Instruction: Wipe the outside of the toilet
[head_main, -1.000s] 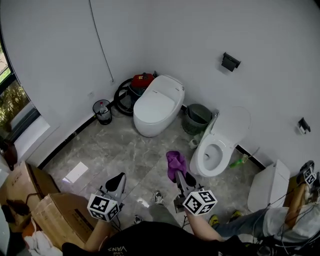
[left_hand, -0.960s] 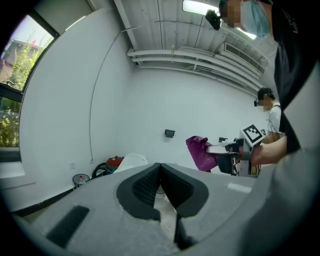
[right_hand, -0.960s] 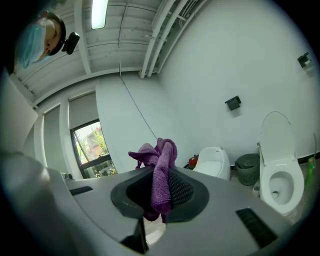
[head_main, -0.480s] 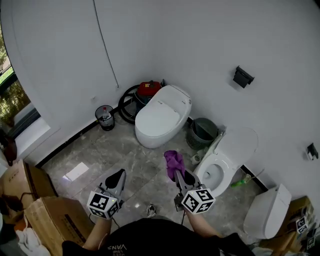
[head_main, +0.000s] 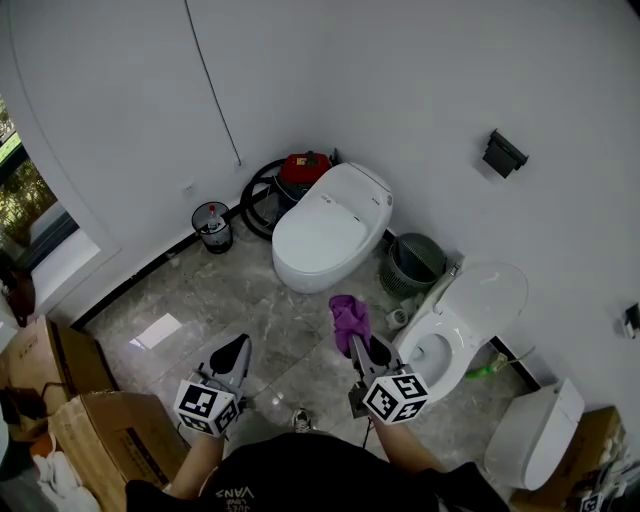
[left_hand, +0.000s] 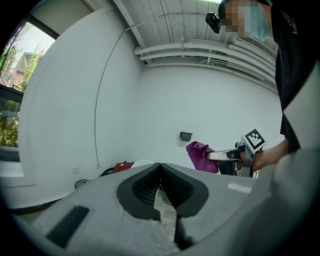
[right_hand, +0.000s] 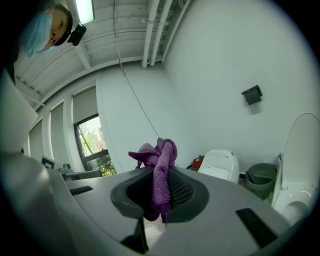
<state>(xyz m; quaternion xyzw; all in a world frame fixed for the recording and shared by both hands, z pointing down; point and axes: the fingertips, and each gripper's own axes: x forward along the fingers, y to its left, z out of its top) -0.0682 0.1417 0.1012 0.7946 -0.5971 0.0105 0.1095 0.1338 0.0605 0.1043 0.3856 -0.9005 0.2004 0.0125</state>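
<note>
Closed white ceramic toilet (head_main: 330, 235): by the back wall, centre.
Red canister machine with black coiled hose (head_main: 300, 170): behind that toilet, at its left.
Small black round bin (head_main: 212, 226): further left, by the wall.
Green mesh waste basket (head_main: 412, 262): between the closed toilet and the open-lidded white toilet (head_main: 450, 330) at right.
Brown cardboard boxes (head_main: 100, 430): near left.
Purple cloth (head_main: 349, 318): between the jaws of the right gripper (head_main: 360, 345), just left of the open toilet.
</note>
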